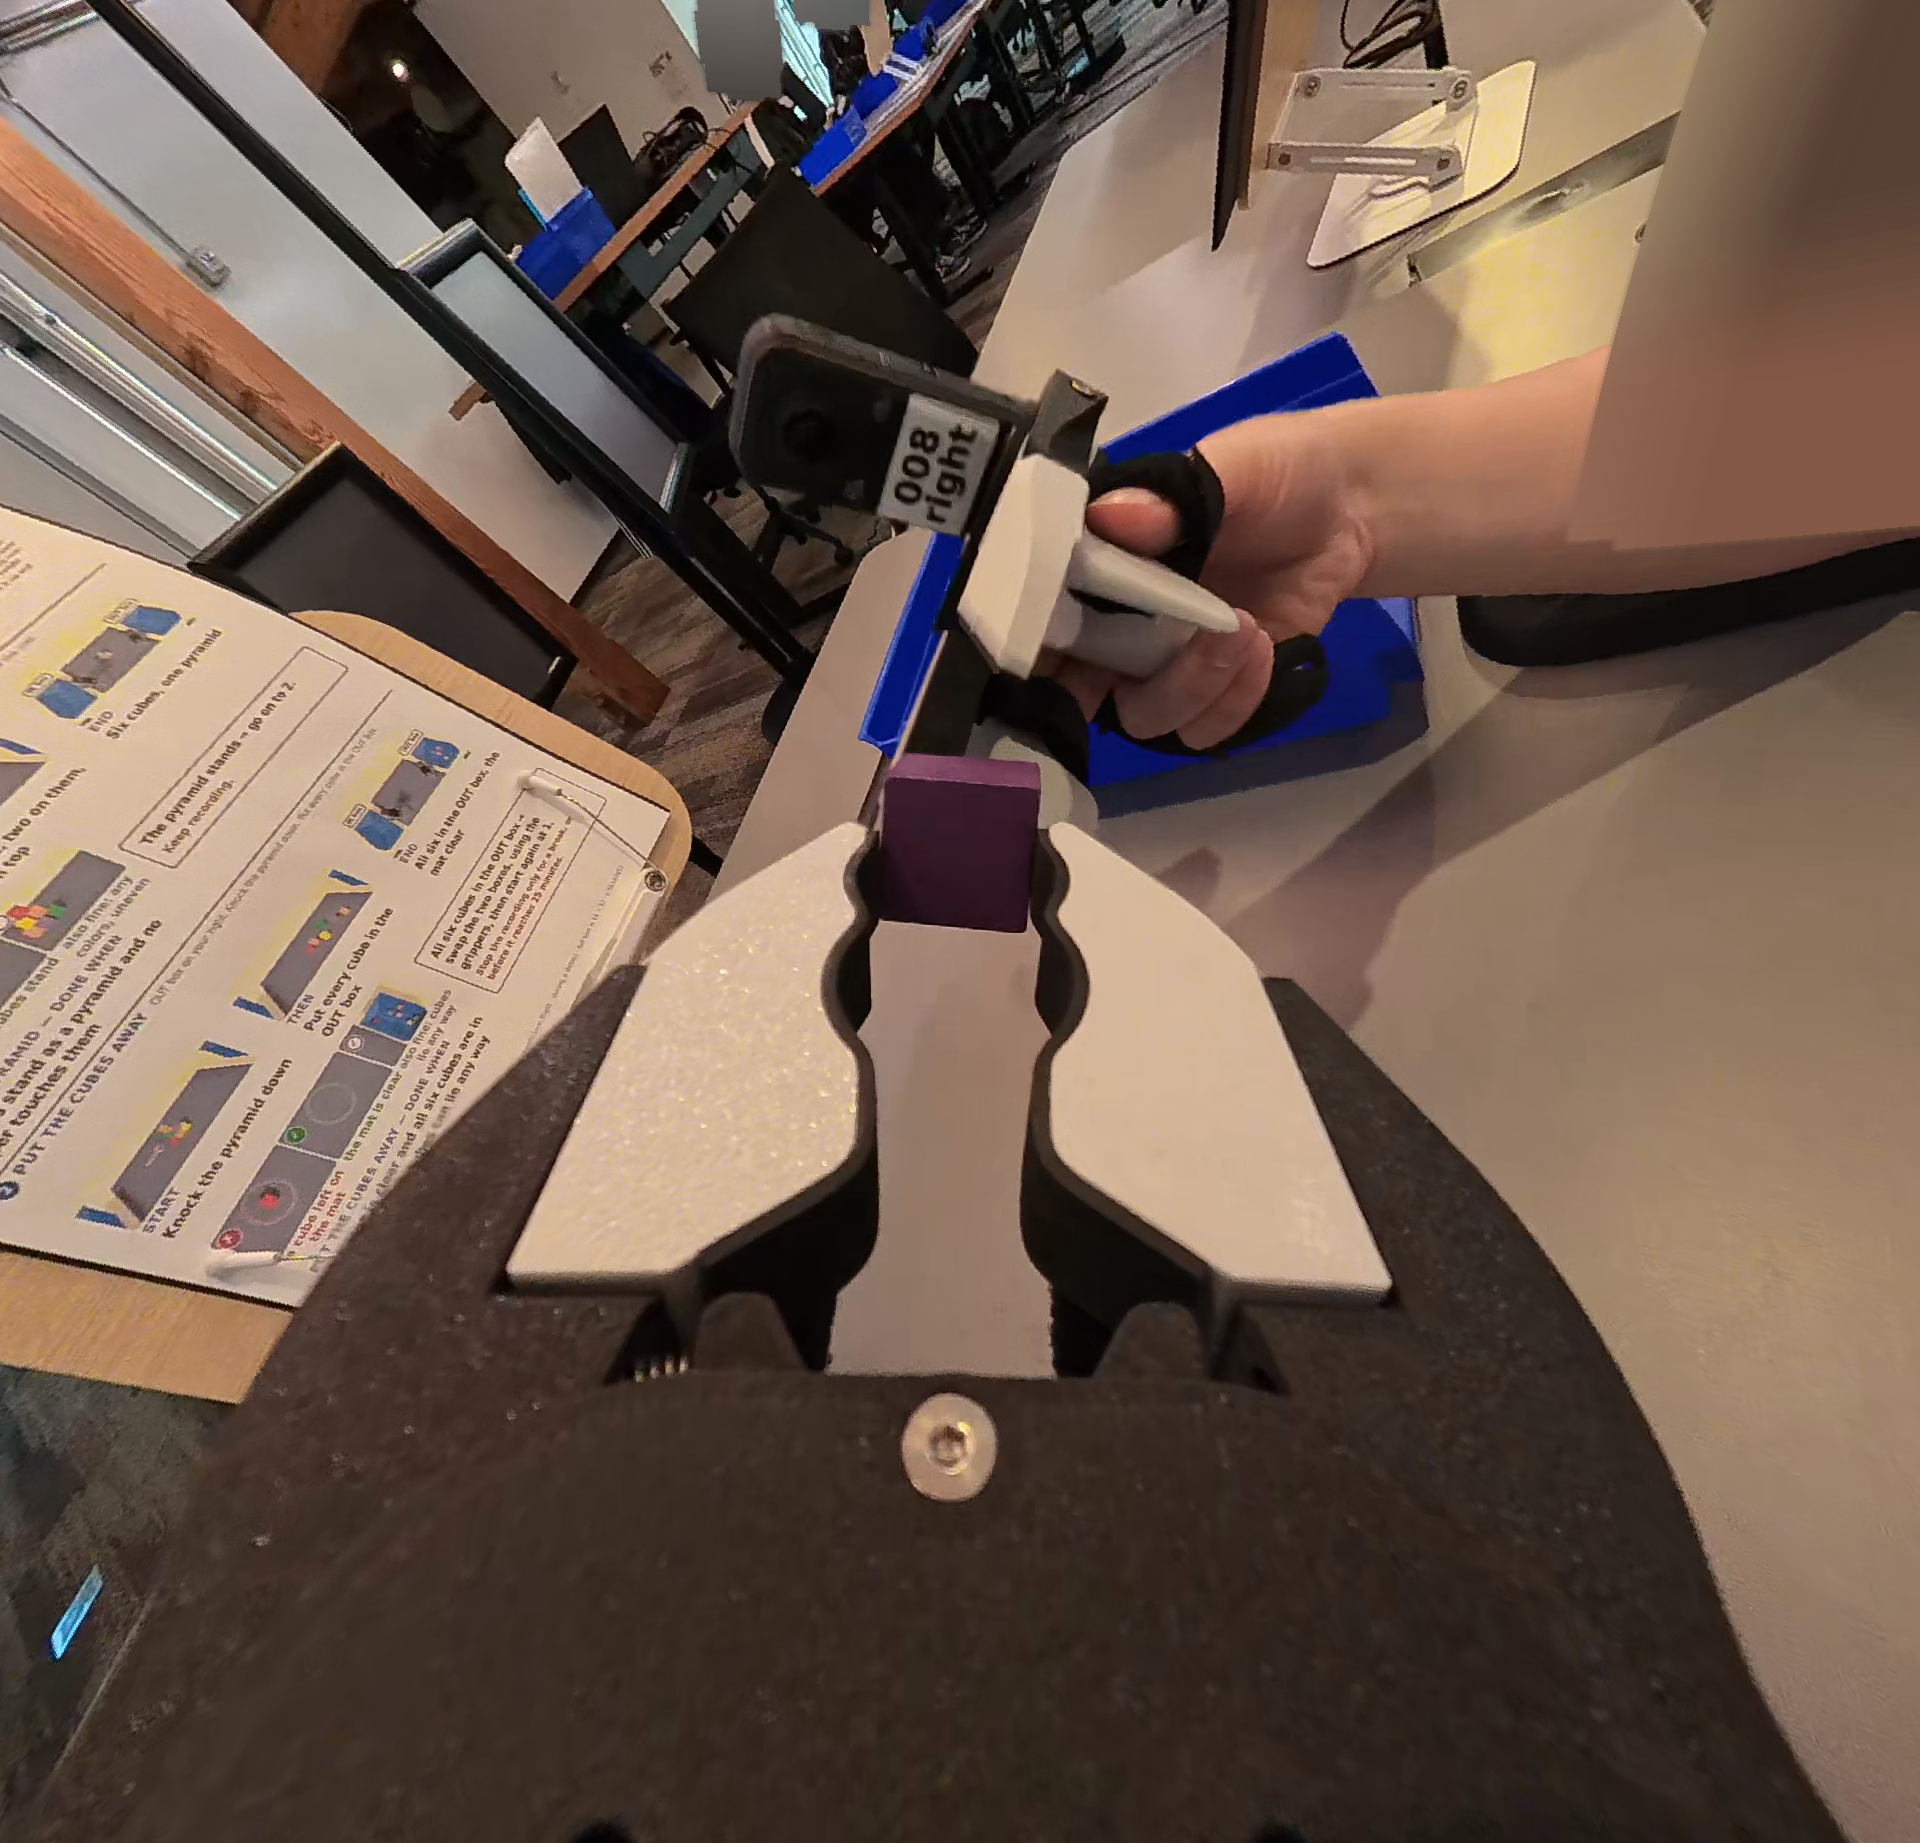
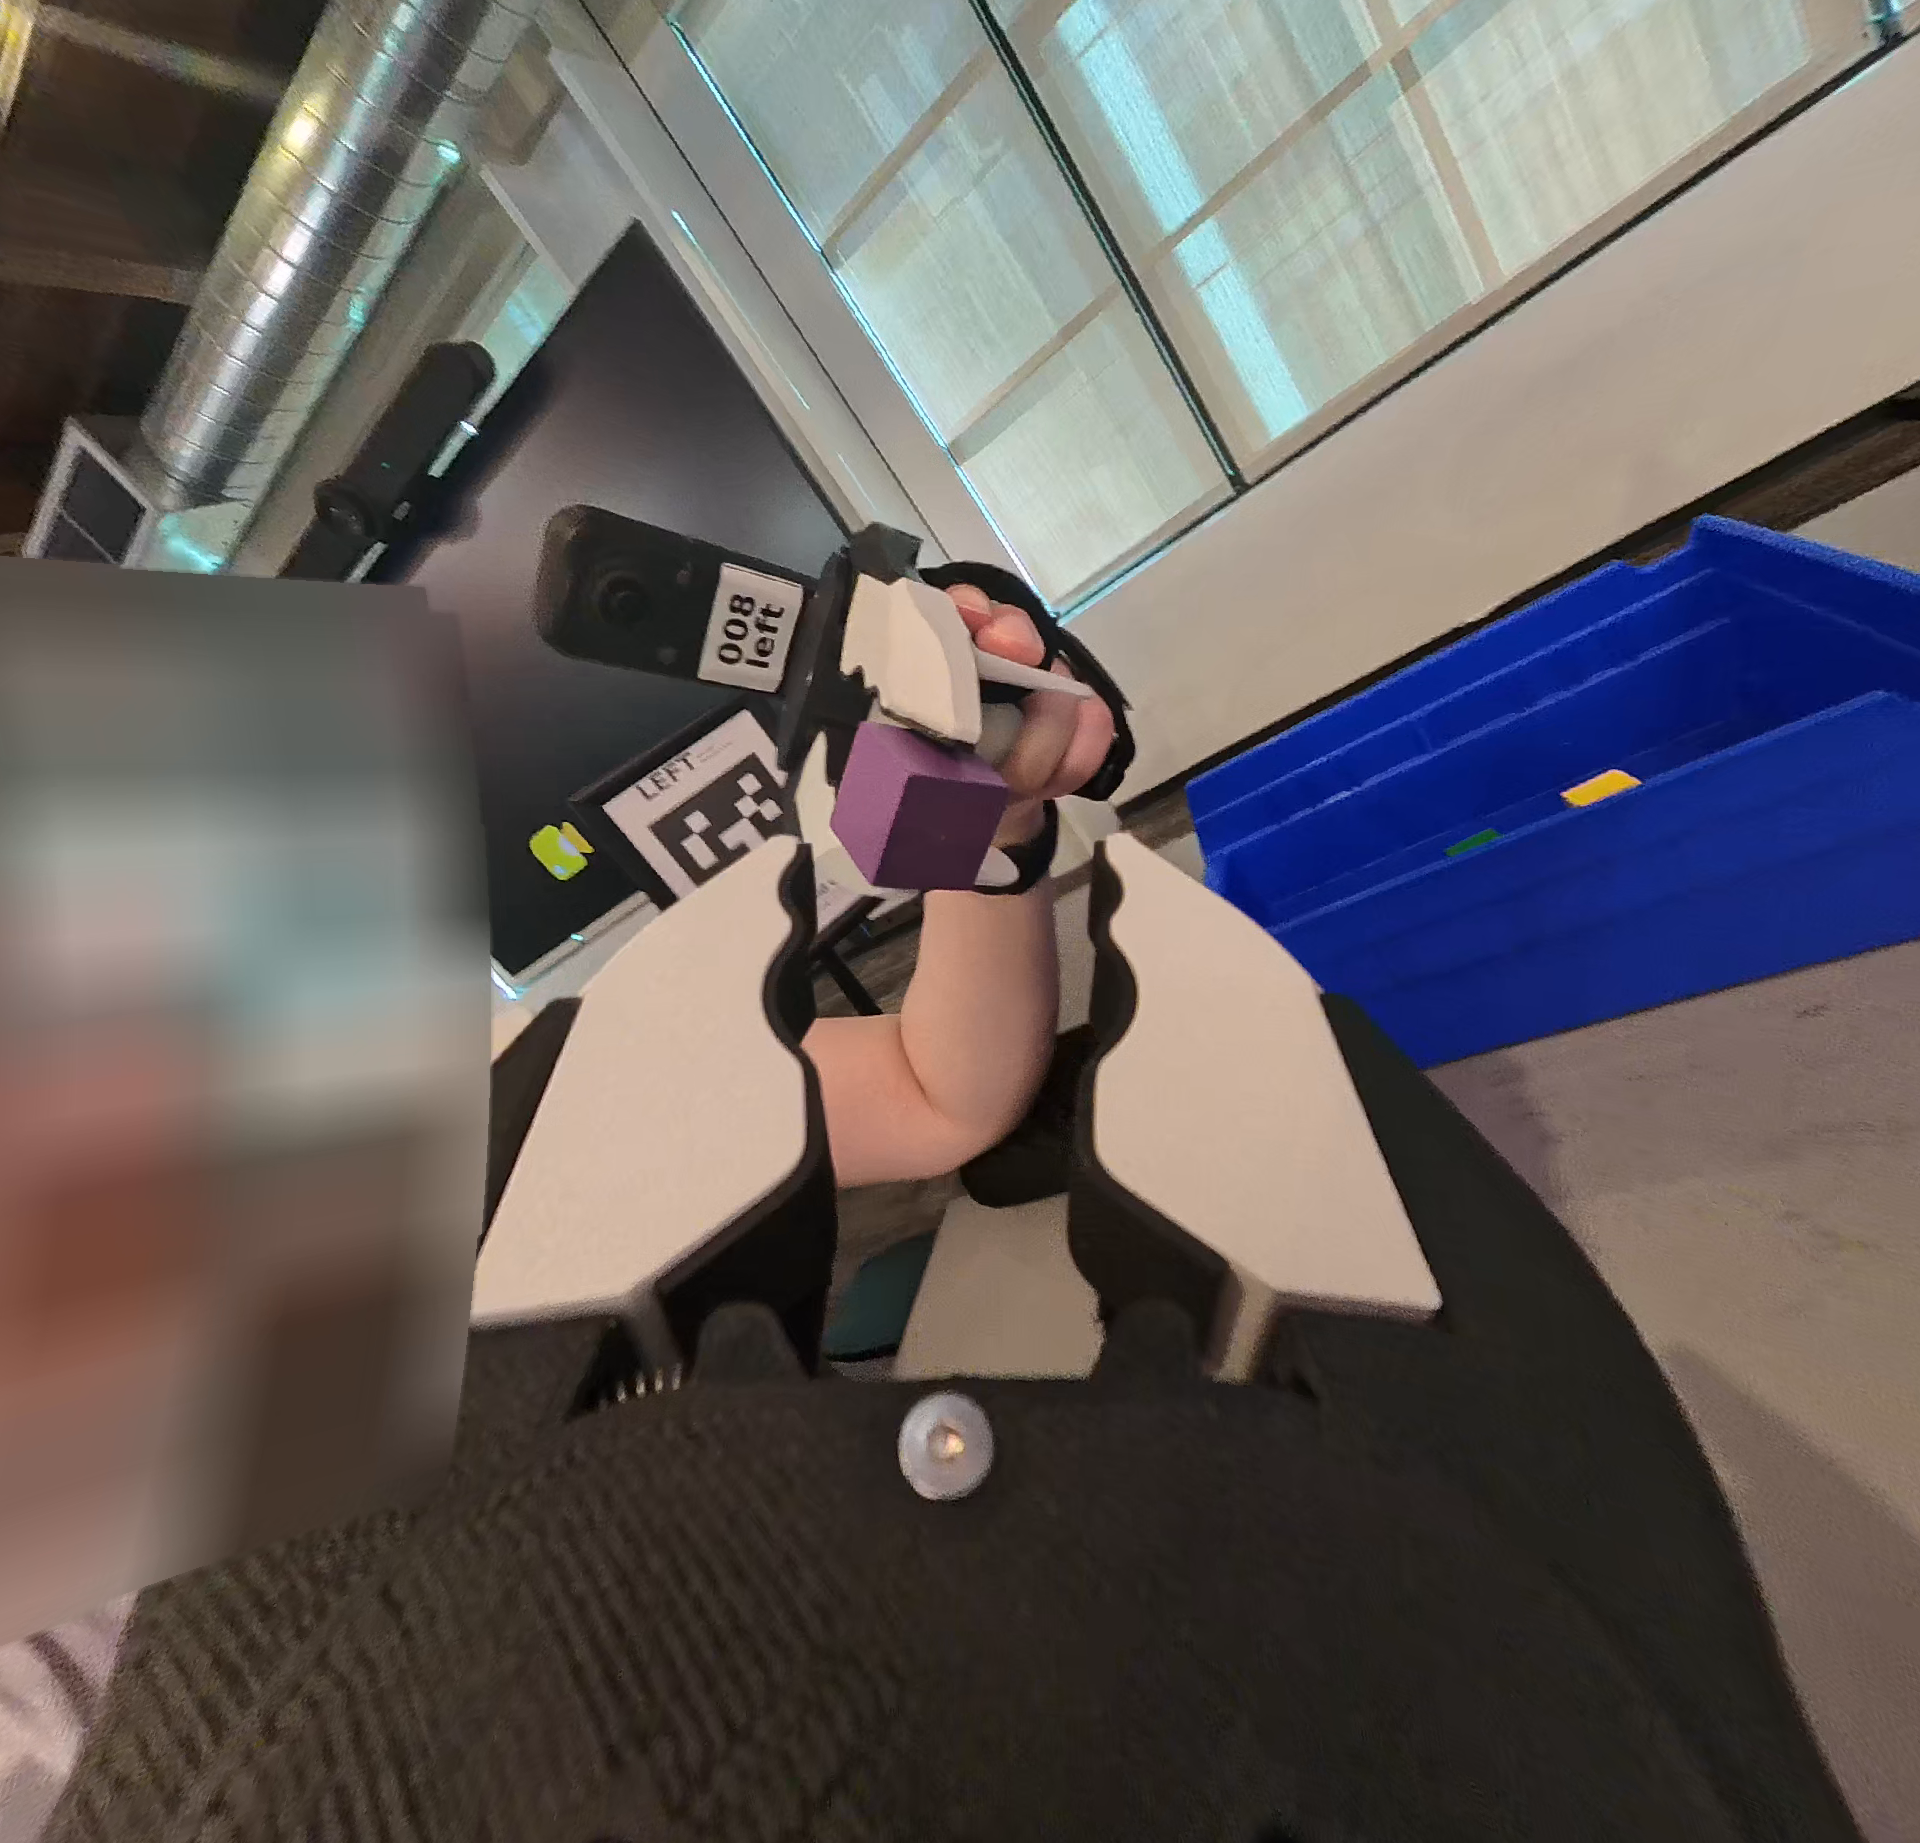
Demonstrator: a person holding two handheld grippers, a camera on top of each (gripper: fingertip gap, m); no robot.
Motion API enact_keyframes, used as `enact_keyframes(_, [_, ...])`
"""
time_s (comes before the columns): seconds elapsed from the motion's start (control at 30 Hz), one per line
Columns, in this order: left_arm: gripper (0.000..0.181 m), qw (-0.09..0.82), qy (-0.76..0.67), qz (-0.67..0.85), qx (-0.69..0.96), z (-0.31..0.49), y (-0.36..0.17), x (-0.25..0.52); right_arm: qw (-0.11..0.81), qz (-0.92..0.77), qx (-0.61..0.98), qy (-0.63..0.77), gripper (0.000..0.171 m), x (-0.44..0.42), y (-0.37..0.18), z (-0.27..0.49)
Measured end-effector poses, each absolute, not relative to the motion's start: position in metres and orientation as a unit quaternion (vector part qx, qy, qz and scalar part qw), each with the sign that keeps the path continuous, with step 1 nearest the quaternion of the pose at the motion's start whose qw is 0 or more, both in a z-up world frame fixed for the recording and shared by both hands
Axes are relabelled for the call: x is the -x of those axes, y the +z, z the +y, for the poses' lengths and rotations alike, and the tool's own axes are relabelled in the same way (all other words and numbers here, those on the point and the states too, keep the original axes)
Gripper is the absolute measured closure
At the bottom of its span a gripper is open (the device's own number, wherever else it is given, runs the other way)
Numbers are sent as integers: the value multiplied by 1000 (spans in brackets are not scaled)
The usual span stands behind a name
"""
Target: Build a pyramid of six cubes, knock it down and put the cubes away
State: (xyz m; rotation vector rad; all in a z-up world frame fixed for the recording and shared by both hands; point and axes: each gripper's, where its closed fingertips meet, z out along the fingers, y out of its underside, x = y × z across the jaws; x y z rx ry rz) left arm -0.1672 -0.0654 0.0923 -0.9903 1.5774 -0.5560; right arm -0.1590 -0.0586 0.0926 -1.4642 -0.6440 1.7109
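Cubes visible: three. One purple cube (image 1: 956, 848) sits pinched between the tips of the left gripper (image 1: 954, 858), lifted off the table; the right wrist view shows the same purple cube (image 2: 920, 822) in the air, clamped at the end of the left gripper (image 2: 914, 754), which a hand (image 2: 1049, 744) holds up in front of the windows. Two more cubes lie inside a blue bin (image 2: 1621, 858): one yellow cube (image 2: 1601, 787) and one green cube (image 2: 1472, 843), each only partly seen over the bin's ribs, set apart from each other. Right gripper (image 2: 951, 879) has its fingers spread wide with nothing between them; the purple cube only appears beyond the gap, not in it. From the left wrist view the right gripper (image 1: 1039, 588) is seen from the side, held by one hand (image 1: 1247, 588) over a second blue bin (image 1: 1299, 713) that rests on the grey table (image 1: 1558, 1066); its contents cannot be told from here. Blue bins counted: one per view, so two on the table. Grippers: two, each carrying one black camera. One printed instruction sheet (image 1: 260, 910) lies on a wooden board left of the table edge. One card with a black-and-white square marker (image 2: 707, 817) stands behind the left gripper.
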Motion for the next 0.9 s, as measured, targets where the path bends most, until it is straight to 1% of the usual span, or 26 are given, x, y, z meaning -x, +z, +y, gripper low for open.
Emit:
enact_keyframes(0.1, [154, 548, -233, 673, 438, -63, 84, 163, 414, -275, 620, 606, 119, 139, 91, -51])
enact_keyframes(0.23, [154, 476, -282, 680, 481, -71, 54, 136, 501, -296, 700, 414, 119, 72, 99, -42])
enact_keyframes(0.33, [154, 401, -273, 701, 523, -72, 3, 109, 548, -284, 746, 250, 119, 10, 103, -43])
enact_keyframes(0.4, [154, 352, -232, 723, 547, -68, -39, 96, 565, -273, 758, 181, 118, -21, 108, -49])
enact_keyframes(0.47, [154, 302, -210, 739, 565, -66, -73, 85, 575, -253, 761, 160, 118, -42, 113, -55])
enact_keyframes(0.57, [154, 230, -190, 750, 591, -63, -106, 73, 578, -237, 760, 181, 119, -55, 117, -62])
enact_keyframes(0.73, [154, 150, -122, 771, 607, -47, -132, 67, 564, -232, 775, 166, 119, -68, 108, -61])
enact_keyframes(0.9, [154, 116, -89, 785, 602, -39, -147, 60, 554, -240, 781, 157, 119, -70, 104, -60])
